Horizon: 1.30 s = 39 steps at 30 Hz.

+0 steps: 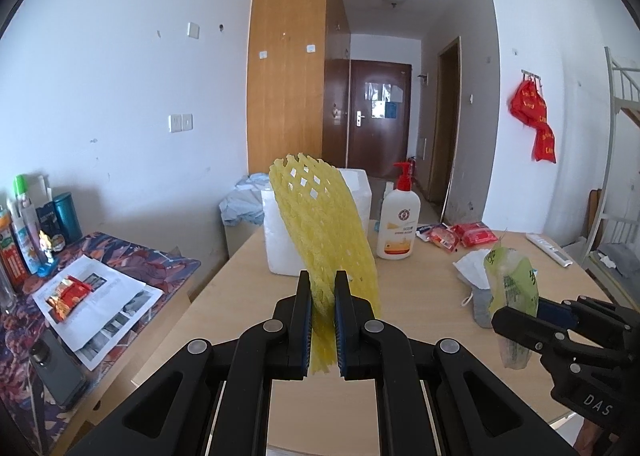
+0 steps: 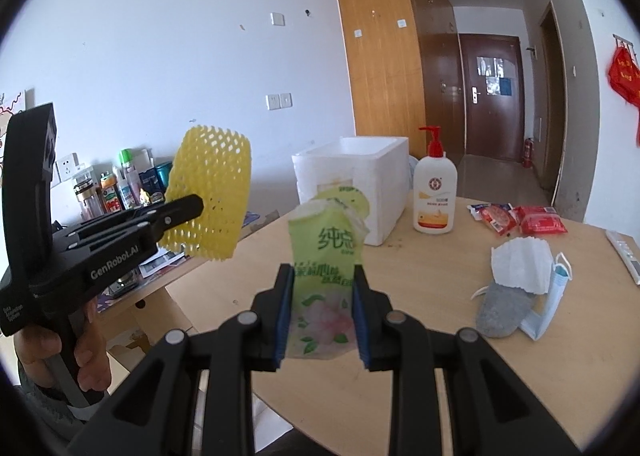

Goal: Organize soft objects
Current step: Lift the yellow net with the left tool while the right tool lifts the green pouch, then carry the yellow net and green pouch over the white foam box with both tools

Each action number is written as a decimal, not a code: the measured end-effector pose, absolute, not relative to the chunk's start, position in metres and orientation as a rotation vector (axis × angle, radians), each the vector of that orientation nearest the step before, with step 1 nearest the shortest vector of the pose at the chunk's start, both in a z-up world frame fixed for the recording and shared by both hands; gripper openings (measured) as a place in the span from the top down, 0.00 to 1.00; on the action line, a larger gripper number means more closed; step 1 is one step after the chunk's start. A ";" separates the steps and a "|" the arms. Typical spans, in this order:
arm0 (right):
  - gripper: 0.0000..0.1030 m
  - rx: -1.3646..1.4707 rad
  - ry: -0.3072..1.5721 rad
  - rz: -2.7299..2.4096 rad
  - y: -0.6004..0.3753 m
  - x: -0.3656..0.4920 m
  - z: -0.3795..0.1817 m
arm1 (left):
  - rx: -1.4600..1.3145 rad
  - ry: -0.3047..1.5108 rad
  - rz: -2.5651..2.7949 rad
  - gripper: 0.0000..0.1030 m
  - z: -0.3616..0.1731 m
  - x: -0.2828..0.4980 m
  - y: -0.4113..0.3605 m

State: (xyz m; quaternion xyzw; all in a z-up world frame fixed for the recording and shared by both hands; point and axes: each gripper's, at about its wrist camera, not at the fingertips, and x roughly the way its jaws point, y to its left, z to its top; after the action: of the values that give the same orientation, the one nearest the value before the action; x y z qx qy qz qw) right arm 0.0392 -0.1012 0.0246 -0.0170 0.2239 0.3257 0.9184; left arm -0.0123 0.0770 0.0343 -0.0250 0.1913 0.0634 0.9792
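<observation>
Here, nearest the cameras, the left tool [image 1: 323, 320] is clenched on a yellow foam net [image 1: 320, 232], held upright above the surface [image 1: 420, 296], and the right tool [image 2: 322, 320] grips a green tissue pack [image 2: 324, 280], also lifted clear. Farther along the surface lie a grey sock [image 2: 502, 314], a white mask [image 2: 520, 264] and a blue mask [image 2: 554, 296], touching in a heap. Beyond stands an open white foam box [image 2: 360, 180] beside a lotion bottle [image 2: 434, 192]. The box looks the likely bin; I judge the sorting barely begun, with two items in hand and three waiting.
</observation>
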 end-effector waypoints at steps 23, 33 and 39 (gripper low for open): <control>0.70 -0.051 0.442 0.674 -0.074 0.086 0.050 | -0.057 0.387 0.158 0.90 0.045 0.042 0.095; 0.70 -0.058 0.454 0.653 -0.062 0.136 0.067 | -0.047 0.381 0.168 0.90 0.064 0.092 0.099; 0.70 -0.067 0.431 0.648 -0.055 0.162 0.079 | -0.043 0.378 0.165 0.90 0.073 0.118 0.106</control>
State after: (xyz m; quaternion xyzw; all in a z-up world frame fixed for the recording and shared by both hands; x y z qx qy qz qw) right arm 0.1620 -0.0552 0.0792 -0.0325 0.2098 0.3159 0.9247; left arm 0.1184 0.1059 0.0733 -0.0214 0.1874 0.0821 0.9786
